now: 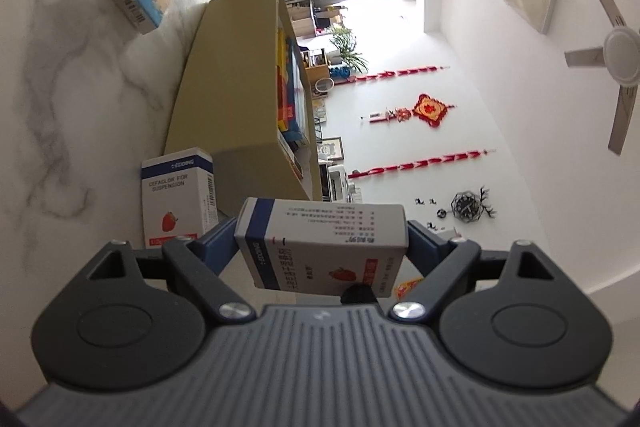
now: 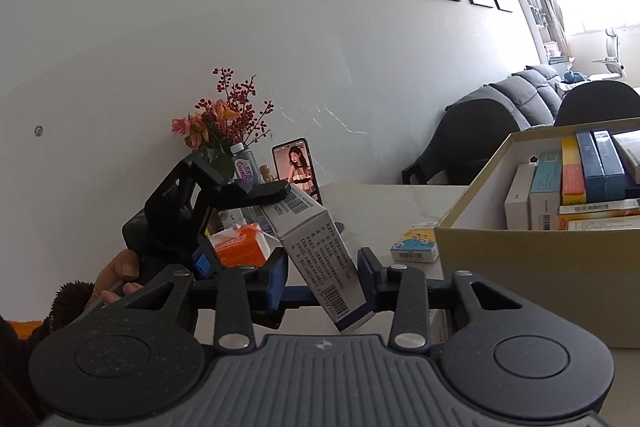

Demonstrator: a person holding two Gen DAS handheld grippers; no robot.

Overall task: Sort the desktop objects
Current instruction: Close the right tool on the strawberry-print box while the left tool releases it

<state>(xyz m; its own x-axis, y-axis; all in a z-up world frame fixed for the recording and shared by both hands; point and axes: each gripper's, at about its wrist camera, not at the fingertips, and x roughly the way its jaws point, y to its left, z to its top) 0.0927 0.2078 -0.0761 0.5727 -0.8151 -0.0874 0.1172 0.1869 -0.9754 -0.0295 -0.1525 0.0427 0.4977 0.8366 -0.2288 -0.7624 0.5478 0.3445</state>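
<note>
A white and blue medicine box [image 1: 304, 267] with a strawberry picture sits crosswise in my left gripper [image 1: 320, 241], whose blue pads press on its two ends. In the right wrist view the same medicine box [image 2: 320, 255] hangs tilted, with the left gripper's upper finger [image 2: 260, 190] on its top end. Its lower part stands between the fingers of my right gripper [image 2: 324, 275]. The right-hand finger is at the box's edge. A narrow gap shows on the left-hand side.
A matching medicine box [image 1: 176, 199] stands on the marble table [image 1: 80, 87] by an open cardboard box [image 2: 520, 267] holding several packs. A small yellow-blue pack [image 2: 414, 247] lies nearby. Flowers [image 2: 224, 123], a phone [image 2: 296, 167] and an orange pack [image 2: 240, 247] stand by the wall.
</note>
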